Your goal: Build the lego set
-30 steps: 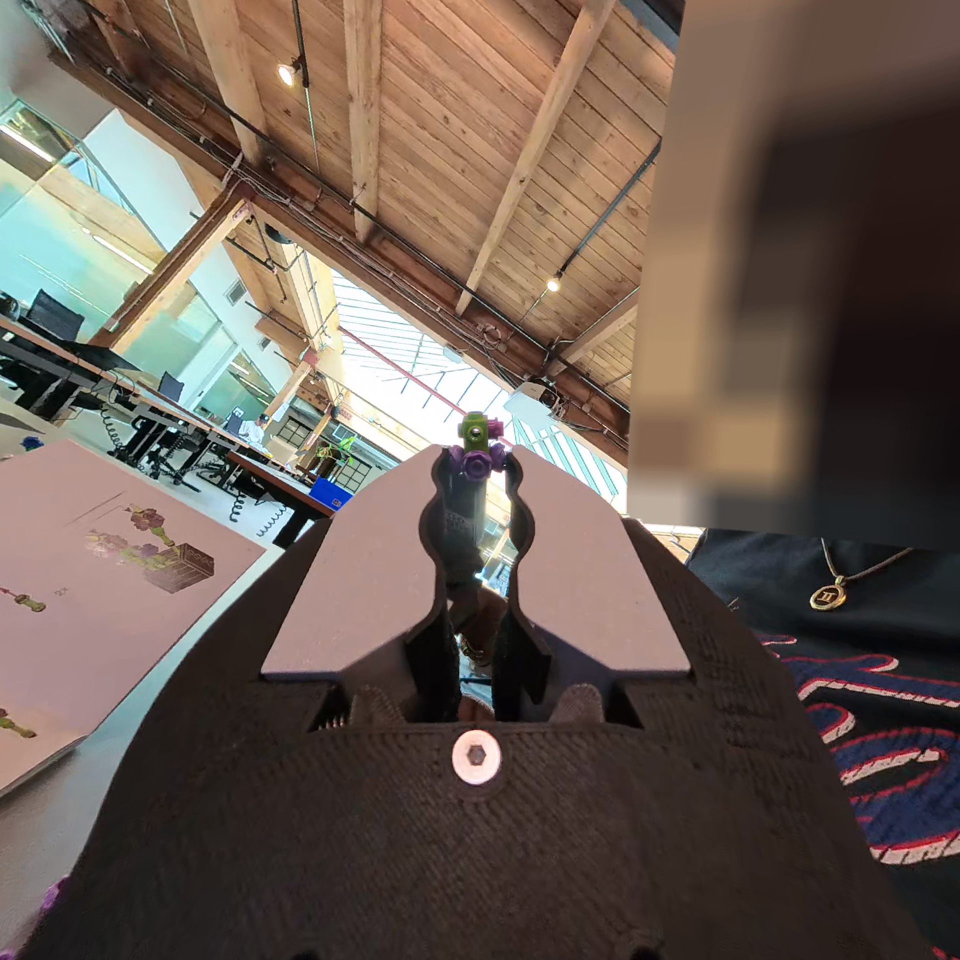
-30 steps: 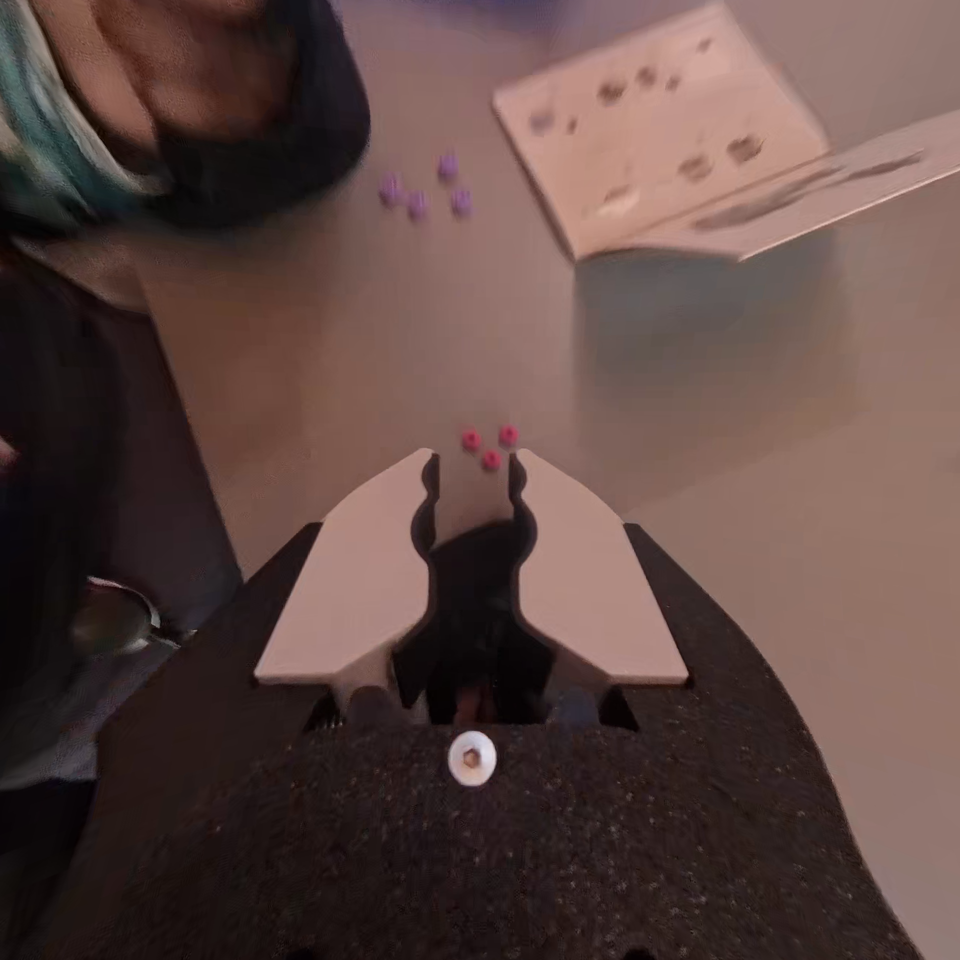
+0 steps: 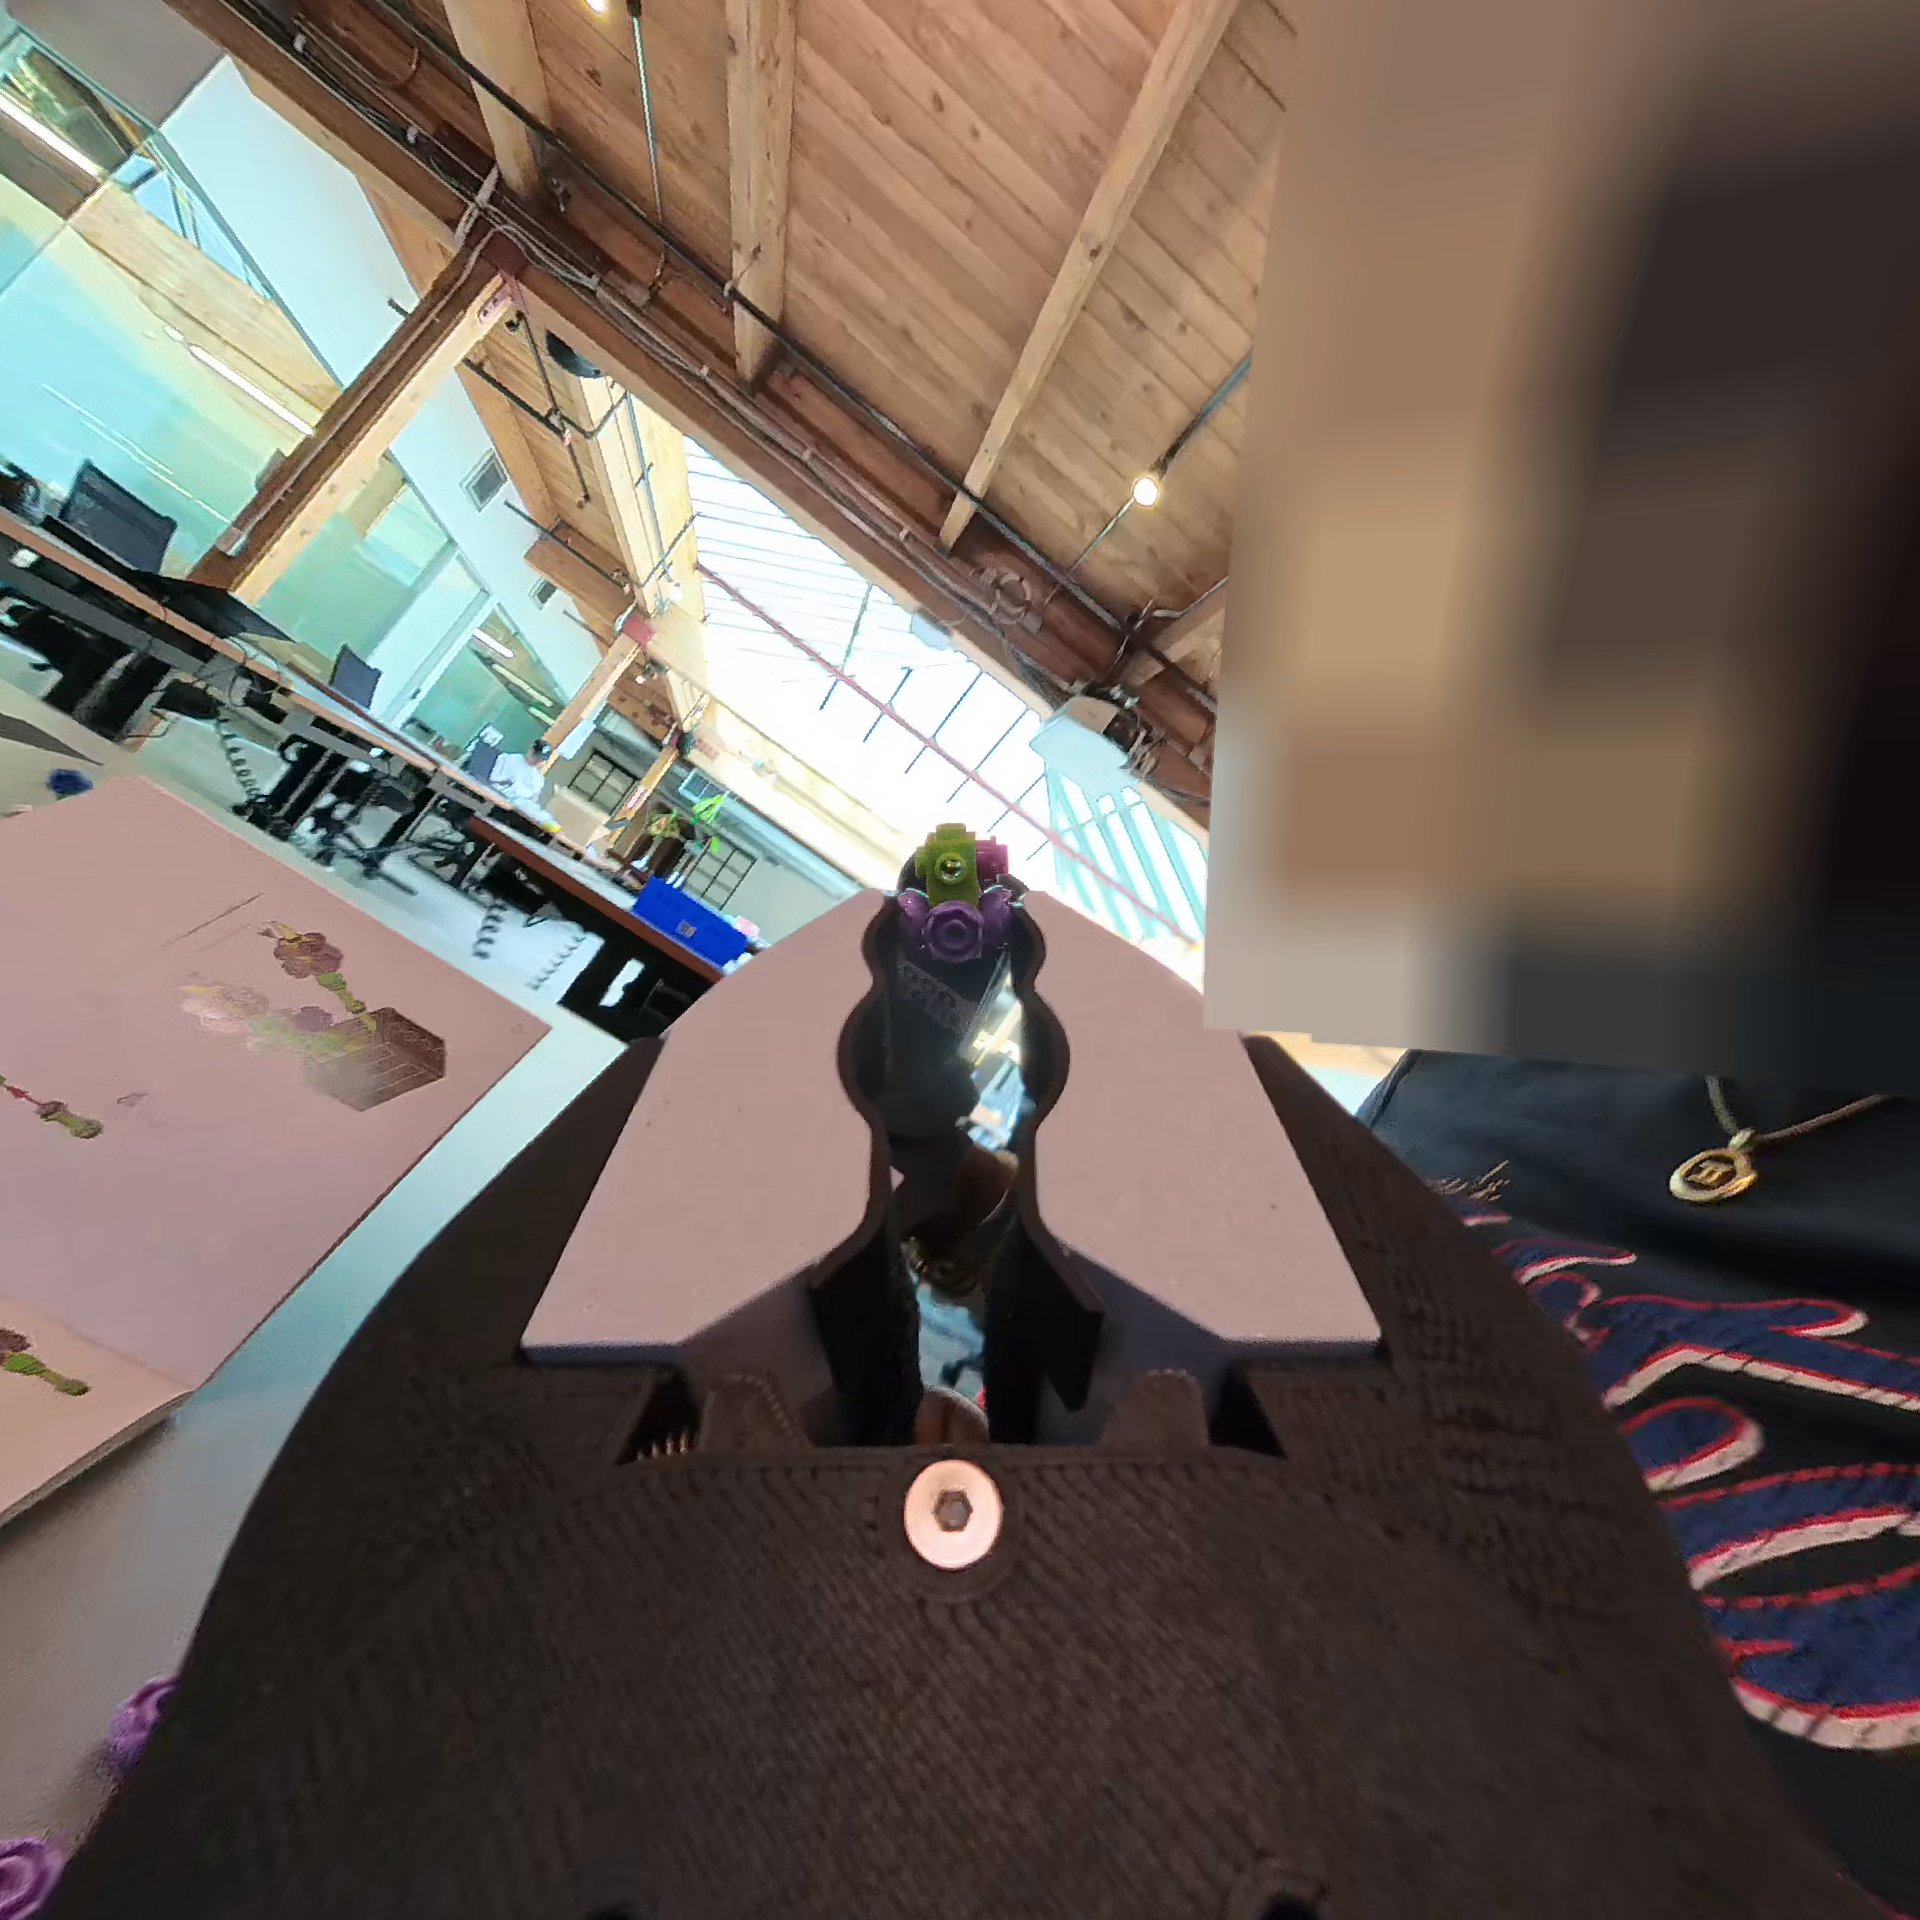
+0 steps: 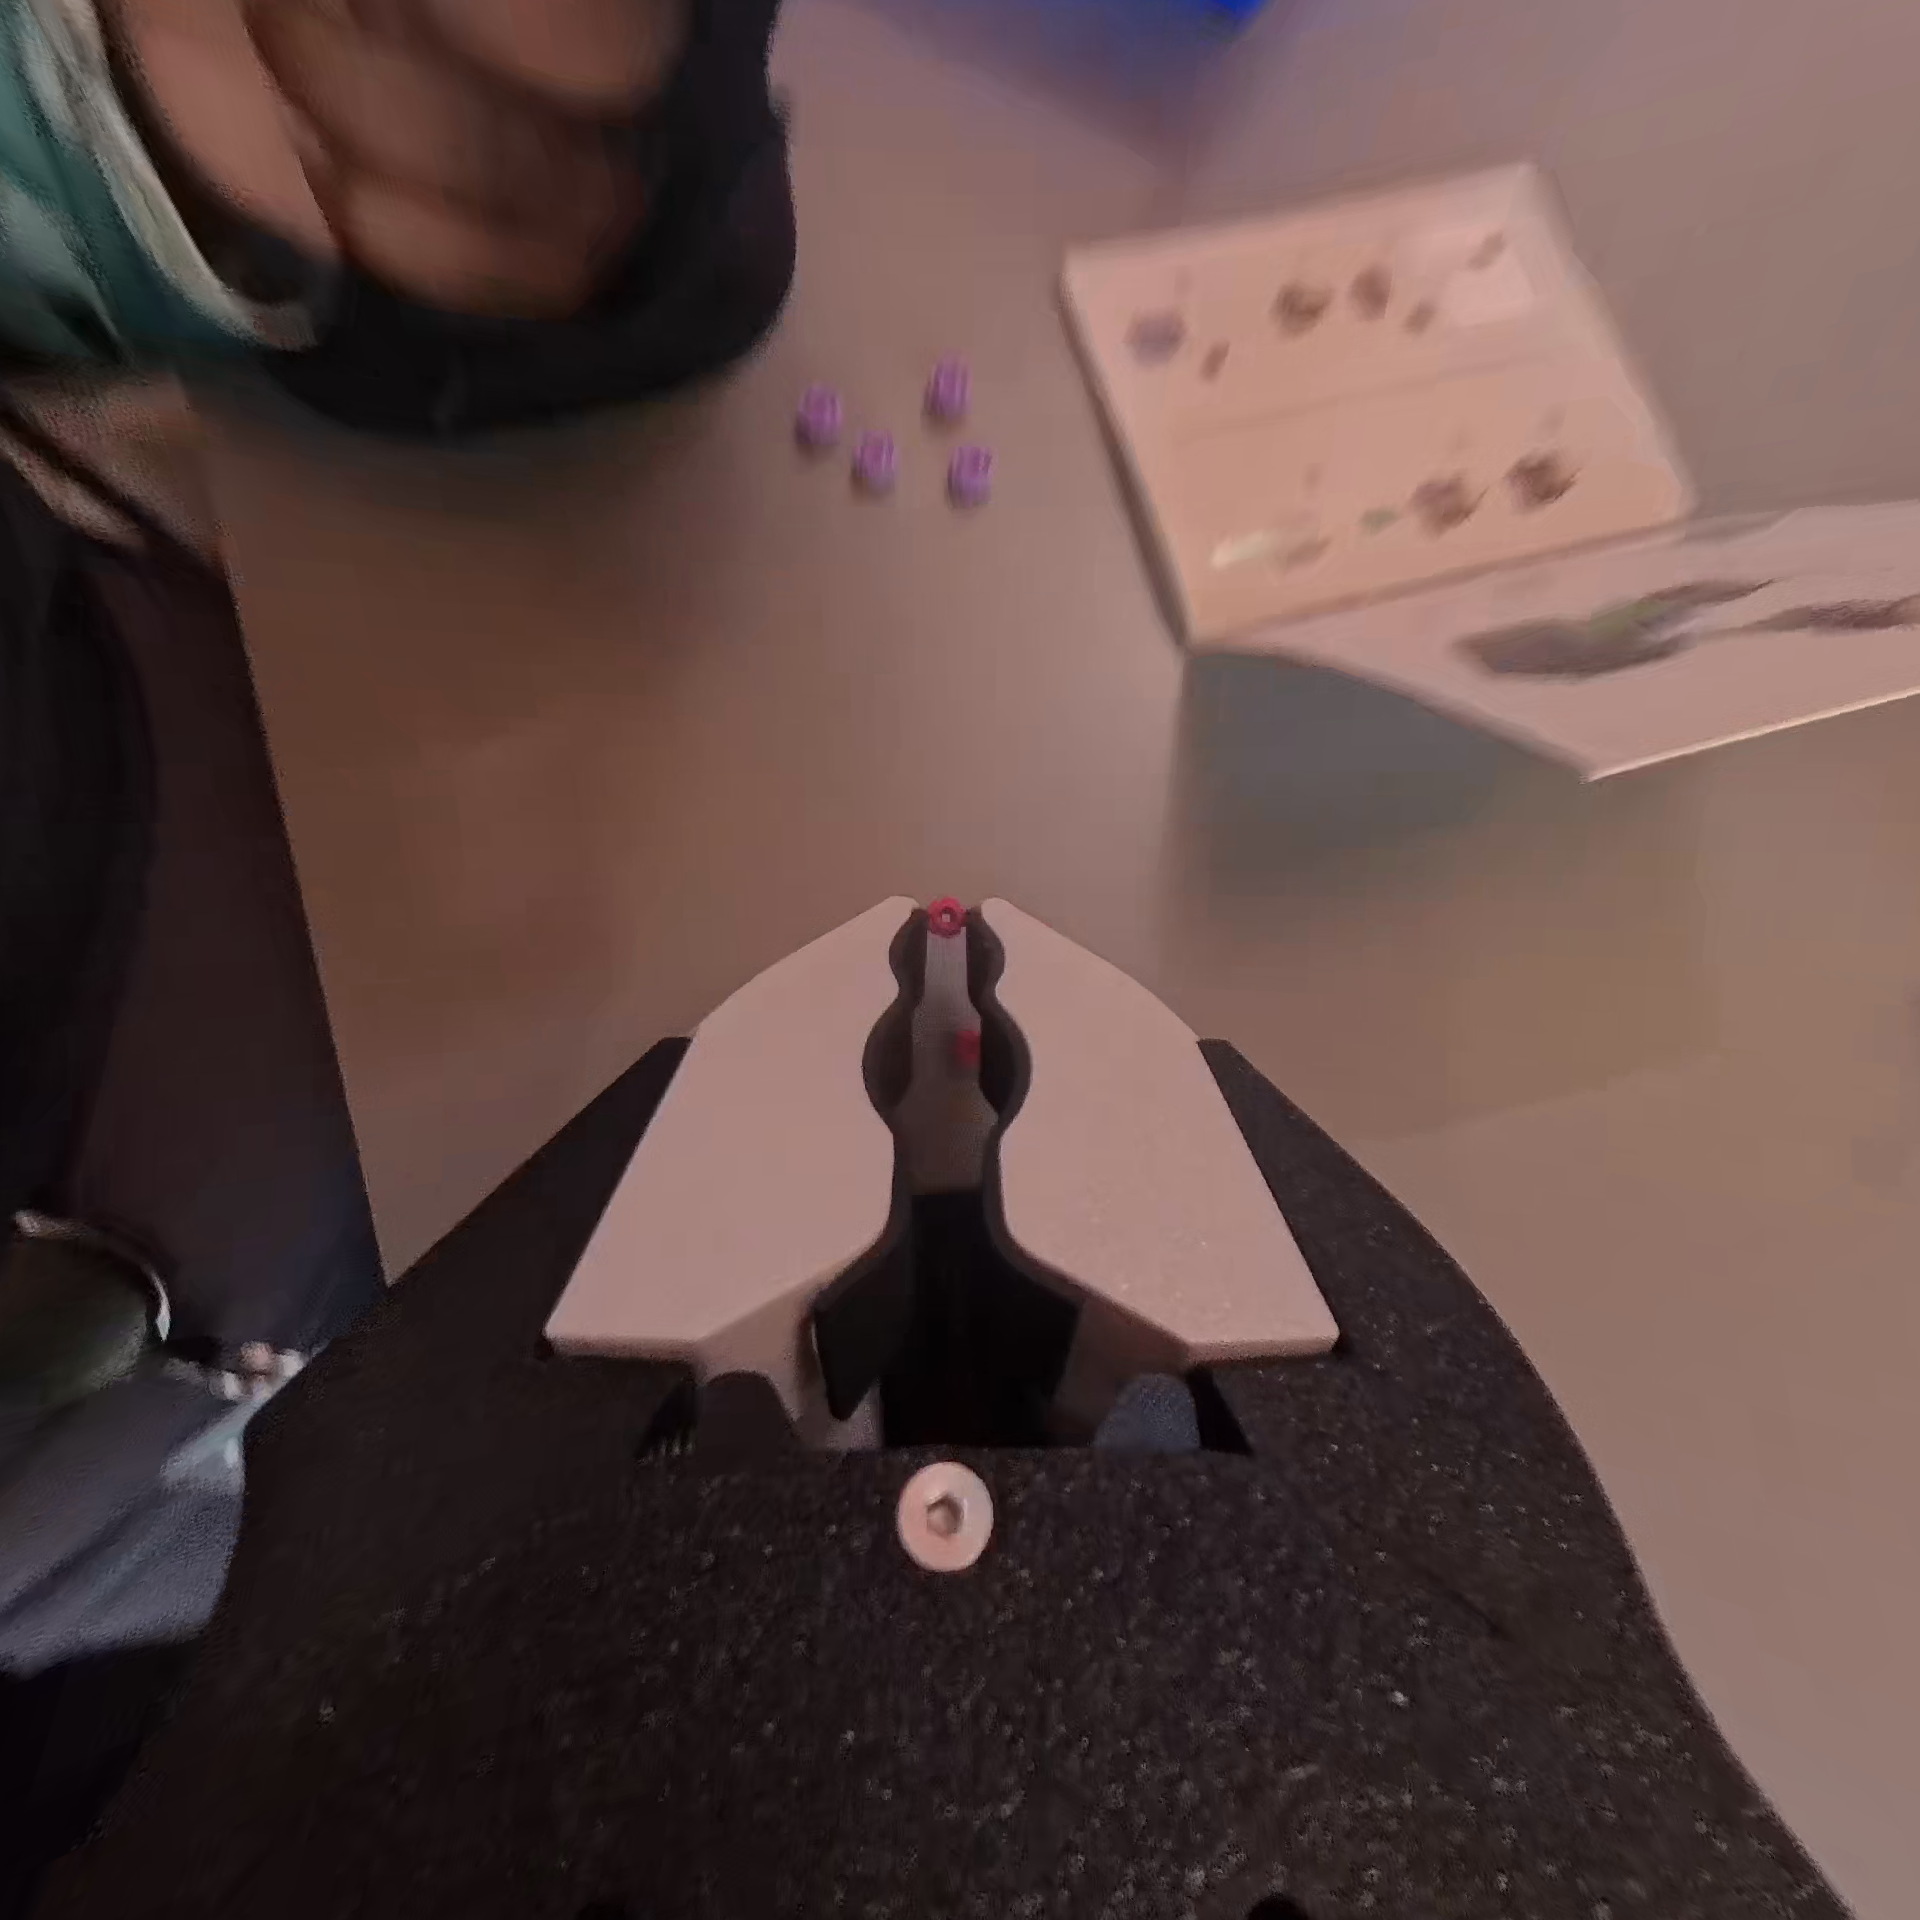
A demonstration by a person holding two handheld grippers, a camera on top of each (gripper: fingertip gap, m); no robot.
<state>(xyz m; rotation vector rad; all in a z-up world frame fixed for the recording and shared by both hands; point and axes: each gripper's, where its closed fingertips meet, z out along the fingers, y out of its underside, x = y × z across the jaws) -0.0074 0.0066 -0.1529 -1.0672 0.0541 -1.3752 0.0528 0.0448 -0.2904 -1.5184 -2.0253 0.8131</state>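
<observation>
**Both tongs clamped on lego pieces**

Your left gripper (image 3: 951,914) is raised off the desk (image 4: 727,727), tips pinched on a small flower assembly (image 3: 951,899) of lime green and purple pieces. Your right gripper (image 4: 943,916) is closed on a tiny red stud (image 4: 943,915) above the desk. Four purple flower pieces (image 4: 896,436) lie farther in, near the open instruction booklet (image 4: 1371,416) toward the desk's right side.
</observation>
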